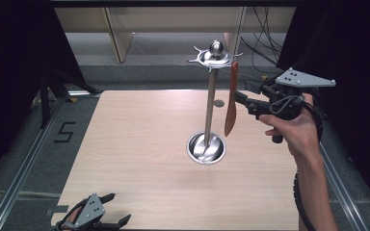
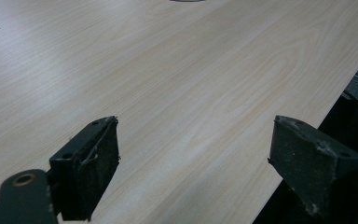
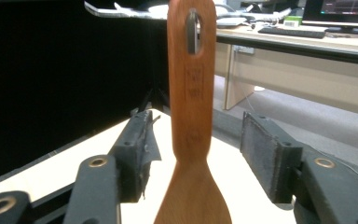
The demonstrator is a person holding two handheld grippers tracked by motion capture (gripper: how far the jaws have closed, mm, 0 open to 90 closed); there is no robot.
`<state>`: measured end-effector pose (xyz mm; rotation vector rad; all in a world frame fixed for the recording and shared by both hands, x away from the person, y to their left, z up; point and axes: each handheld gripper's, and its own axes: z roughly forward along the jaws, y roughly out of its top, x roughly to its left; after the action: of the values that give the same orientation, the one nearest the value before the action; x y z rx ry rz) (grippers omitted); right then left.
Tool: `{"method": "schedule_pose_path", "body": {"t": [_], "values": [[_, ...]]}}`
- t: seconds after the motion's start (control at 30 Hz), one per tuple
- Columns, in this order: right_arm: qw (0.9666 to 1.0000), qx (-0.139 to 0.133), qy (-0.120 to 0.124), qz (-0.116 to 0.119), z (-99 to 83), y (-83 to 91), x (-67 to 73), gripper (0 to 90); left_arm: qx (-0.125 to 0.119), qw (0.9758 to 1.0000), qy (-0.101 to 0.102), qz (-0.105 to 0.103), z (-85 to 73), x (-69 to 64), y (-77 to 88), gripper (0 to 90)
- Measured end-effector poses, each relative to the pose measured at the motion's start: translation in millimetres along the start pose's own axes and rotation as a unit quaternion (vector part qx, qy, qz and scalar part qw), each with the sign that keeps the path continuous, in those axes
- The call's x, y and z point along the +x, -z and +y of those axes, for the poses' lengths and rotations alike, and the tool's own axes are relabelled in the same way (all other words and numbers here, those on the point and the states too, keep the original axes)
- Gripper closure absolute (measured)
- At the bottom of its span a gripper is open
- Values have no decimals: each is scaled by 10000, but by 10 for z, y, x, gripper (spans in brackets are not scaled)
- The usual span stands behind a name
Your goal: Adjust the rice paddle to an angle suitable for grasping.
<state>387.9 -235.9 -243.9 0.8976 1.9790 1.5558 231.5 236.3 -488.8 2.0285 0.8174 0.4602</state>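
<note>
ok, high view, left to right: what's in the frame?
left gripper at the table's near-left corner → metal stand with its round base → wooden spatula hanging from a stand hook → right gripper, jaws open around the spatula → the hand holding it.

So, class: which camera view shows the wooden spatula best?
The right gripper view: the spatula hangs by its handle hole on a hook, between the open right gripper. The high view shows it small and edge-on beside the stand. The left gripper view faces bare table.

Right tongs (image 1: 241,98) raised at table's right, jaws spread; left tongs (image 1: 113,209) low, jaws wide.
</note>
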Motion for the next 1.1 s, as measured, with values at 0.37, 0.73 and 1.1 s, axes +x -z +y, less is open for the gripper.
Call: {"method": "schedule_pose_path", "body": {"t": [0.37, 0.73, 1.1], "values": [[9997, 192, 116, -90, -259, 24, 44, 420, -37, 9999, 115, 7, -3, -13, -1, 151], [9993, 270, 232, -90, -420, 45, 97, 405, -9, 9999, 101, 16, -4, -13, -1, 151], [9995, 297, 67, -68, -609, 14, 140, 389, -36, 9999, 122, 8, -4, -16, -3, 151]]}}
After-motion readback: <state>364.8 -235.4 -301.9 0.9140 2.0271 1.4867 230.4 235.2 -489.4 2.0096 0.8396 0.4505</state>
